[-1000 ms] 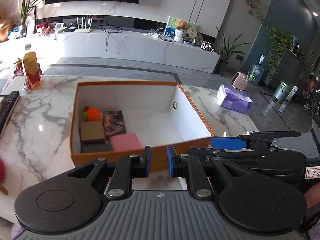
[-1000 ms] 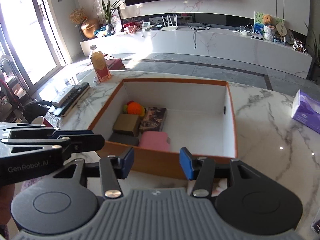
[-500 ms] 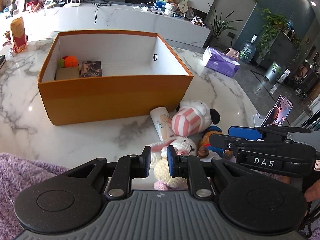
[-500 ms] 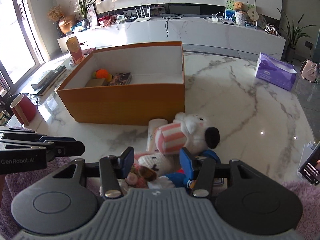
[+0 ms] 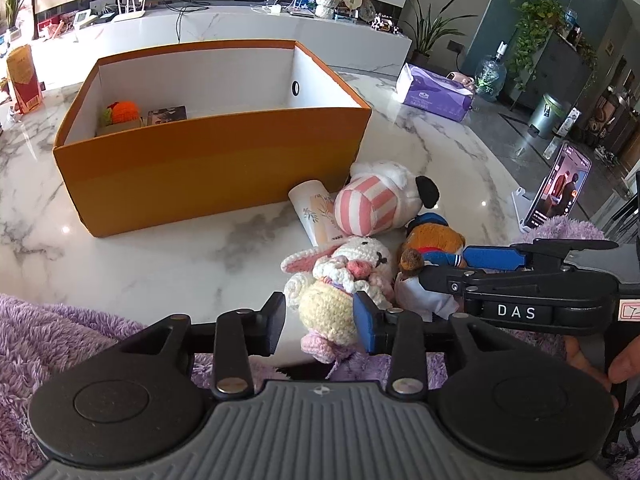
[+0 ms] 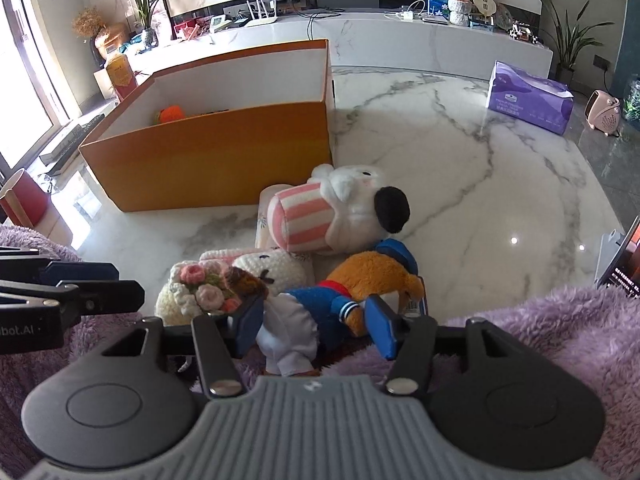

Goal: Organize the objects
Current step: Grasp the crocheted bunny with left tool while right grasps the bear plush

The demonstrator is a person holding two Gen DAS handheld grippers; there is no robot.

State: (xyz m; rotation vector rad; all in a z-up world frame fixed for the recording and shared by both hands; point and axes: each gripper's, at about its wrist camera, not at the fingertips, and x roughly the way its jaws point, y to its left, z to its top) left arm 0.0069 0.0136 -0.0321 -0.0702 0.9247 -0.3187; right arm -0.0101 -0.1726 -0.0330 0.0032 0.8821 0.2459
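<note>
An orange box with white inside stands on the marble table; it also shows in the right wrist view. It holds an orange ball and a book. In front lie a crochet bunny, a pink-striped white plush, a sailor duck plush and a cream tube. My left gripper is open, its fingers either side of the bunny's yellow body. My right gripper is open, either side of the duck's white and blue body.
A purple tissue pack lies at the back right. A phone on a stand is at the right edge. Purple fluffy fabric lies along the near edge. A red carton stands at far left, a red cup beside the table.
Both grippers pulled back from over the box and dropped low to the plush toys at the near edge. The left gripper's jaws opened wider, around the bunny; the right's are around the duck.
</note>
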